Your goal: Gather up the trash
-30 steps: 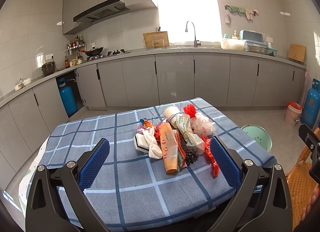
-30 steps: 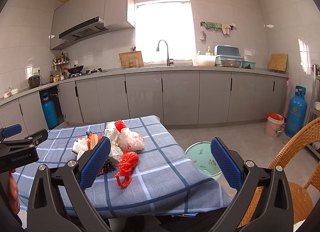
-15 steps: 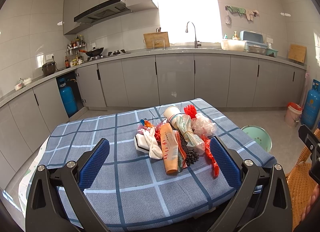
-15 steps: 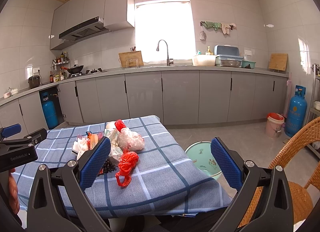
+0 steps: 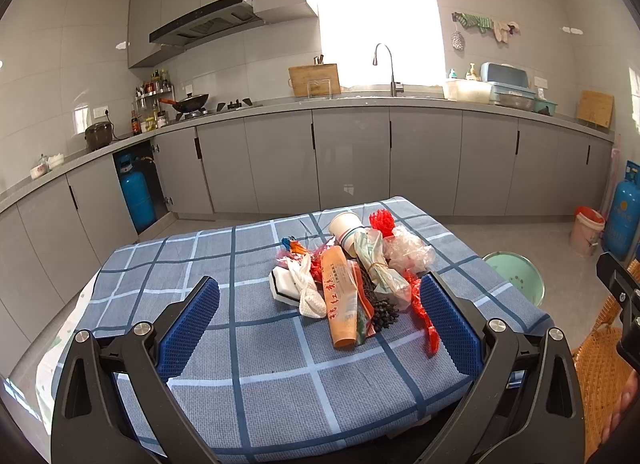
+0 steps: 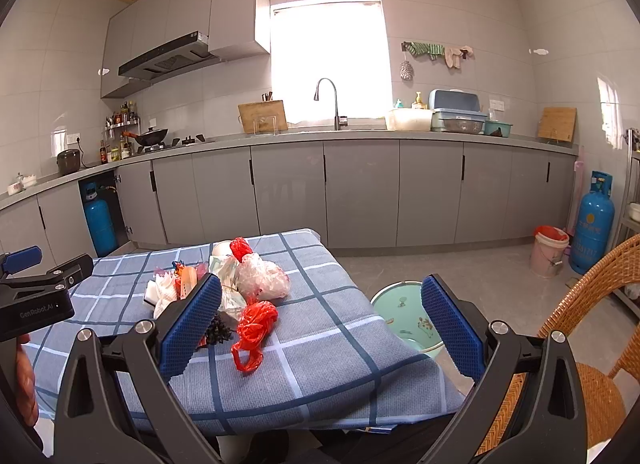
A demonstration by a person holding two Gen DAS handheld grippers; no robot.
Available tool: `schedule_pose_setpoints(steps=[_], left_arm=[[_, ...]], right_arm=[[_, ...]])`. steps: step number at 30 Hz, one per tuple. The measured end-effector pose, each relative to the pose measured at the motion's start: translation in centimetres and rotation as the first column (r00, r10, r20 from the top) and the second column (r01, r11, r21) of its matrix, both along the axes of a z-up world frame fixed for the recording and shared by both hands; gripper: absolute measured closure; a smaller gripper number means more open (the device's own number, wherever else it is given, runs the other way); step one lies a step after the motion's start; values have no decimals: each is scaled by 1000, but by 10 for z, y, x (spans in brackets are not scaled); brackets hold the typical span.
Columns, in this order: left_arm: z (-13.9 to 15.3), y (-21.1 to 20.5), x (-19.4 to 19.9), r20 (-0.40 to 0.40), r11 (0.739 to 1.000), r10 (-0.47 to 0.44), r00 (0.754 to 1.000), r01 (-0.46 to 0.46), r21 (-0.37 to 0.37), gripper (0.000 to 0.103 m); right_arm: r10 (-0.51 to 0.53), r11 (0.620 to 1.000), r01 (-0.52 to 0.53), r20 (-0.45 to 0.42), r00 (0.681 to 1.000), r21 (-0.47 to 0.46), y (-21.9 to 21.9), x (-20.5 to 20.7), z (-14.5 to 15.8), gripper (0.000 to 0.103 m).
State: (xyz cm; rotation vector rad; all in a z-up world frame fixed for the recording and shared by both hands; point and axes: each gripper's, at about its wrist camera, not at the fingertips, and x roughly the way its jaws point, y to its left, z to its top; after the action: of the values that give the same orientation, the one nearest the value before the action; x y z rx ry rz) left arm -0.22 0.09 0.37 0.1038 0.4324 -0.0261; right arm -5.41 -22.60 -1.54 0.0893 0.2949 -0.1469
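While both grippers gape, trash heap (image 5: 352, 276) mid-table, bare cloth (image 5: 280, 384) around, basin (image 6: 404, 312) beside edge.

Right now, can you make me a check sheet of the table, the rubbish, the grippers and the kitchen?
Surface: blue checked tablecloth covers the table.
Job's things: one pile of rubbish: white paper cup lying on its side, long orange wrapper, white crumpled tissue, clear plastic bag, red plastic bag, dark bunch of dried berries.
Clutter: nothing seen away from the pile.
Grippers: left gripper open, holding nothing; right gripper open, holding nothing.
Cables: nothing seen.
Surroundings: mint green round bin on the floor beside the table, wicker chair, grey kitchen cabinets.
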Motion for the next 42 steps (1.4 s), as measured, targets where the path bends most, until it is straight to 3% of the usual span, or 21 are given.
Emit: schedule_pose_setpoints(steps=[9,18,24,35,36,38,40,42], left_arm=[[-12,7,10,-1,1000,27,1000,-27,10,4],[-73,30,69,-116,992,125,985,-120,46,4],[-108,22,107,-230,996,93,969,-88,33,5],[-122,-5,144,-232,996,55,971,-36,83,7],[-126,-8,145,-246,996,46,968,-26,84,9],[-135,-11,148,-277,998,23,961,-4,70,24],[-146,-11,150,-302,998,15,953,4,64,24],[-153,-9,154,-315,999,5,949,9,45,36]], right_arm=[[-2,1000,2,-19,1000,2,-1,6,-14,5],[-13,1000,9,-152,988,-27,-6,53,-70,5],[13,999,-21,-204,979,-37,-2,78,-89,5],[79,992,-98,-212,974,-82,24,112,-87,5],[84,991,-103,-215,973,-81,25,115,-87,6],[89,991,-108,-217,972,-80,28,117,-90,6],[91,990,-113,-226,970,-83,30,119,-94,6],[97,989,-121,-241,966,-85,33,121,-101,6]])
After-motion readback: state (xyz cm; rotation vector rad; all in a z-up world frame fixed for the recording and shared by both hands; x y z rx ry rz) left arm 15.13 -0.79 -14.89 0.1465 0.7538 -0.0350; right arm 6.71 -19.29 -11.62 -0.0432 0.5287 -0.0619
